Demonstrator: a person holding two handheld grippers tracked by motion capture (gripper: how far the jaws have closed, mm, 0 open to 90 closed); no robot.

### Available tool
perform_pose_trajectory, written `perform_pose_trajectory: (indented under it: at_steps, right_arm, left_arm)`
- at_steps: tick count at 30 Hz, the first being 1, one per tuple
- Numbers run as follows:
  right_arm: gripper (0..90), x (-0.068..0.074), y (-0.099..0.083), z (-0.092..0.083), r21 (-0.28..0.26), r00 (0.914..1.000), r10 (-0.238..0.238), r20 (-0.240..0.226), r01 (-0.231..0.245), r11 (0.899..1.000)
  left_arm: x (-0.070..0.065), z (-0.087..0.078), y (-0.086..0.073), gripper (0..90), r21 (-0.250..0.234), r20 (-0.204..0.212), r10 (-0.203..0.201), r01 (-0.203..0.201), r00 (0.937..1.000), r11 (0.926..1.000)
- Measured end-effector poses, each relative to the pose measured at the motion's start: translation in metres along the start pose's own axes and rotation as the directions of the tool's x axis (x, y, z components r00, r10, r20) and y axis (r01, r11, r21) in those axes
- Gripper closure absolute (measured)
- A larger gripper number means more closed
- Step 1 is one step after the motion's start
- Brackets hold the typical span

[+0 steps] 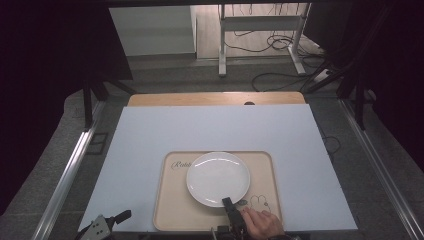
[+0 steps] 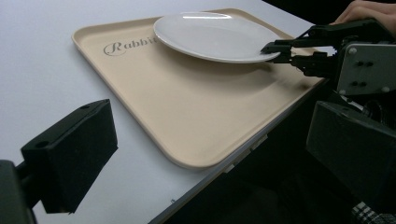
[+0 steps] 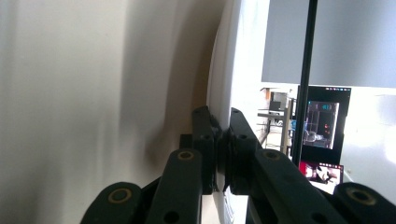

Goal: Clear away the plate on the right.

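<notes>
Here, a round white ceramic plate (image 1: pixel 218 178) sits over a beige rectangular plastic tray (image 1: pixel 172 212) with rounded corners, which lies at the near edge of the pale blue bench (image 1: pixel 150 135). The tray carries the dark script word "Rabbit" near its far left corner and a small line drawing at its near right corner. The right gripper (image 1: pixel 228 203), held by a hand (image 1: pixel 261 223) coming in from the bottom of the high view, has its black jaws pinched tight on the plate's near rim. In the left gripper view the plate (image 2: pixel 210 35) is tilted, its gripped edge raised clear of the tray (image 2: pixel 187 116) while the far edge stays low, and the right gripper (image 2: pixel 275 50) clamps the rim from above and below. The right gripper view shows the jaws pressed together on the thin white rim (image 3: pixel 223 93). The left gripper (image 1: pixel 117 217) rests at the bench's near left corner, apart from the tray, its jaws standing wide with nothing between them.
</notes>
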State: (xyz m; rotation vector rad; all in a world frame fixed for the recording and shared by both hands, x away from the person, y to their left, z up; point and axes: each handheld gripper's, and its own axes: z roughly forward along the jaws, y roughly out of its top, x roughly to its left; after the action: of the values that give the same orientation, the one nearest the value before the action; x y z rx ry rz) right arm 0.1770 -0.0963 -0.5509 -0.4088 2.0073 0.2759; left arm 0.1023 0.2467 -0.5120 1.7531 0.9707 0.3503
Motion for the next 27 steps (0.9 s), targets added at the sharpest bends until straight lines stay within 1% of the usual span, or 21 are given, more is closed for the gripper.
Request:
perform_pose_trajectory:
  at_steps: [3,4,6,8,9,13,14,19,22,23,24,25,27]
  right_arm:
    - [84.9,0.0009,0.0001,0.0005,0.001,1.0,0.003,-0.009,-0.003,1.0]
    - [85.0,0.0003,0.0002,0.0,0.007,0.9998,0.005,-0.018,-0.004,1.0]
    - [85.2,0.0005,-0.0002,0.0005,0.004,0.9998,0.01,-0.019,-0.01,1.0]
    - [85.3,0.0002,-0.0009,0.0007,0.004,0.9993,0.018,-0.031,-0.018,1.0]
    - [85.5,0.0003,-0.001,0.0,0.016,0.9985,0.028,-0.047,-0.027,1.0]
    - [85.6,0.0005,-0.0015,0.0015,0.009,0.9986,0.016,-0.051,-0.015,1.0]
    - [85.8,0.0019,-0.0018,0.0018,0.019,0.9979,0.02,-0.062,-0.019,1.0]
    - [85.9,0.003,-0.0029,0.0026,0.031,0.9969,0.012,-0.078,-0.01,0.999]
    - [85.5,0.0027,-0.0039,0.0039,0.028,0.9971,0.005,-0.076,-0.003,1.0]
    - [84.9,0.0038,-0.0043,0.0044,0.036,0.9964,0.013,-0.084,-0.01,0.999]
    - [84.9,0.0038,-0.0043,0.0044,0.036,0.9964,0.013,-0.084,-0.01,0.999]
    - [84.2,0.0044,-0.005,0.0051,0.045,0.9952,0.008,-0.098,-0.003,0.999]
    - [83.7,0.0054,-0.0057,0.0063,0.047,0.9943,0.007,-0.106,-0.002,0.999]
  left_arm:
    - [0.0,-0.0001,0.0,1.4,-0.001,0.0,0.0,0.0,1.0,1.0]
    - [0.0,-0.0001,0.0,1.4,-0.001,0.0,0.0,0.0,1.0,1.0]
    - [0.0,-0.0001,0.0,1.5,-0.001,0.0,0.0,0.0,1.0,1.0]
    - [-0.0001,-0.0001,0.0,1.4,-0.001,0.0,0.0,0.0,1.0,1.0]
    - [-0.0001,-0.0001,0.0,1.4,-0.001,0.0,-0.001,0.001,1.0,1.0]
    - [0.0,0.0,0.0,1.4,-0.001,0.0,0.0,0.0,1.0,1.0]
    - [-0.0001,0.0,0.0,1.4,0.0,0.0,0.0,0.0,1.0,1.0]
    - [0.0,0.0,0.0,1.4,0.0,0.0,0.0,0.0,1.0,1.0]
    - [0.0,0.0,0.0,1.4,0.0,0.0,0.0,0.0,1.0,1.0]
    - [0.0,0.0,0.0,1.4,0.0,0.0,0.0,0.0,1.0,1.0]
    - [0.0,0.0,0.0,1.4,0.0,0.0,0.0,0.0,1.0,1.0]
    - [-0.0001,0.0,0.0,1.4,0.0,0.0,0.0,0.0,1.0,1.0]
    - [0.0,0.0,0.0,1.4,0.0,0.0,0.0,0.0,1.0,1.0]
